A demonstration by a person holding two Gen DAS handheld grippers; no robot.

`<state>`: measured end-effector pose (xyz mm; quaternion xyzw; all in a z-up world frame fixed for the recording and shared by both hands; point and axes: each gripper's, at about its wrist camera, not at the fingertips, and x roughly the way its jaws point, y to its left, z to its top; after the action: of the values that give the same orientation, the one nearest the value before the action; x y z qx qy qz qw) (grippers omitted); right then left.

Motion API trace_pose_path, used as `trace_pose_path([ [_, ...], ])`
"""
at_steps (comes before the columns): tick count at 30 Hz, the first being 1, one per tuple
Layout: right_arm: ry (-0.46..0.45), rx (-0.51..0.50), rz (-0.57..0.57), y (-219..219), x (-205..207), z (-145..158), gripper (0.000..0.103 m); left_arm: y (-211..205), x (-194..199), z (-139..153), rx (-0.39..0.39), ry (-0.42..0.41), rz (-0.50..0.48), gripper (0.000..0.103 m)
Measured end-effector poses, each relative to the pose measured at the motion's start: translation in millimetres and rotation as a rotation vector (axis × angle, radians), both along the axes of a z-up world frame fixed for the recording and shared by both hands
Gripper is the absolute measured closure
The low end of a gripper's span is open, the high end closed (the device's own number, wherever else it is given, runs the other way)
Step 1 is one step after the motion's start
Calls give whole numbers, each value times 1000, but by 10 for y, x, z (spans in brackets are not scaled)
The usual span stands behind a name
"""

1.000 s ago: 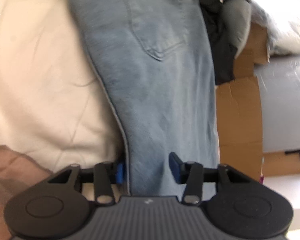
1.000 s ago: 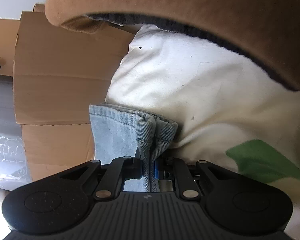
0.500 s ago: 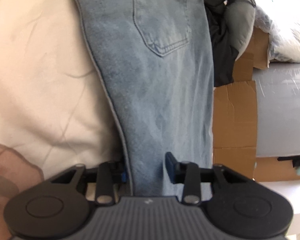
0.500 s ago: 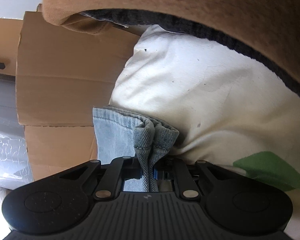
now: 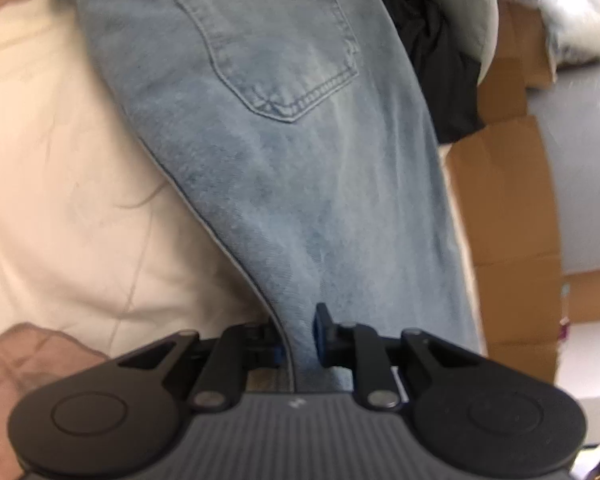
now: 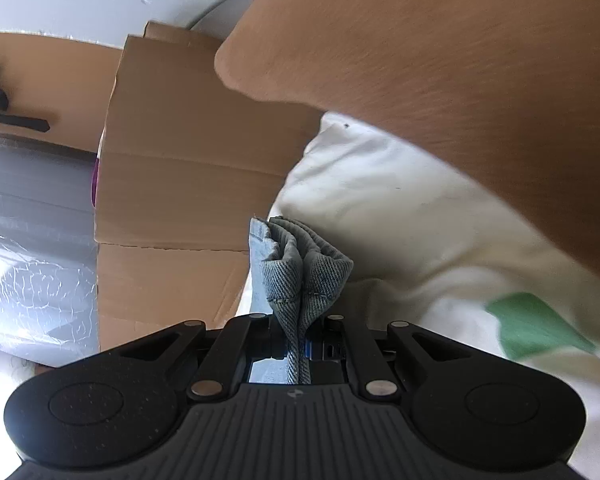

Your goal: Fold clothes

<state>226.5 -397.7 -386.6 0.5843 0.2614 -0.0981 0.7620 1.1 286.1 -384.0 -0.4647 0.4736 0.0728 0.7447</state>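
Light blue jeans (image 5: 284, 160) lie back pocket up on cream bedding (image 5: 60, 160), running away from my left gripper (image 5: 299, 340). Its jaws are closing, and the blue pads pinch the jeans' left seam edge between them. In the right wrist view the bunched hem of a jeans leg (image 6: 300, 264) sticks up from my right gripper (image 6: 298, 350), which is shut tight on the folded denim. The cloth between the two grips is hidden.
Cardboard boxes (image 5: 508, 220) (image 6: 180, 180) stand beside the bed, with a plastic-wrapped grey surface (image 5: 588, 180) behind. Dark clothes (image 5: 432, 60) are piled past the jeans. A brown padded edge (image 6: 460, 60) looms above the white bedding (image 6: 400, 220), which has a green patch (image 6: 536, 328).
The left jaws have closed in from wide apart onto the jeans' edge. Both grippers have risen, and the hem in the right gripper has lifted off the bedding.
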Motion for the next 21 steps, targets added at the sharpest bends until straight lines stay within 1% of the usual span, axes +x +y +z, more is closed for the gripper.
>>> trace_pose_path([
  [2, 10, 1, 3, -22, -118, 41, 97, -10, 16, 50, 27, 34, -32, 88],
  [6, 44, -12, 20, -49, -326, 69, 97, -57, 53, 154, 79, 94, -51, 88],
  [10, 51, -79, 49, -17, -642, 245, 97, -87, 101, 245, 107, 140, -73, 88],
  [12, 51, -94, 52, -21, -812, 323, 97, -97, 139, 306, 122, 160, -94, 88],
  [17, 88, -88, 28, -120, -1275, 459, 97, -182, 245, 440, 147, 227, -182, 88],
  [19, 114, -83, 17, -184, -1443, 499, 97, -236, 293, 474, 163, 253, -232, 88],
  [21, 141, -86, 11, -244, -1643, 510, 97, -304, 303, 484, 164, 277, -258, 88],
])
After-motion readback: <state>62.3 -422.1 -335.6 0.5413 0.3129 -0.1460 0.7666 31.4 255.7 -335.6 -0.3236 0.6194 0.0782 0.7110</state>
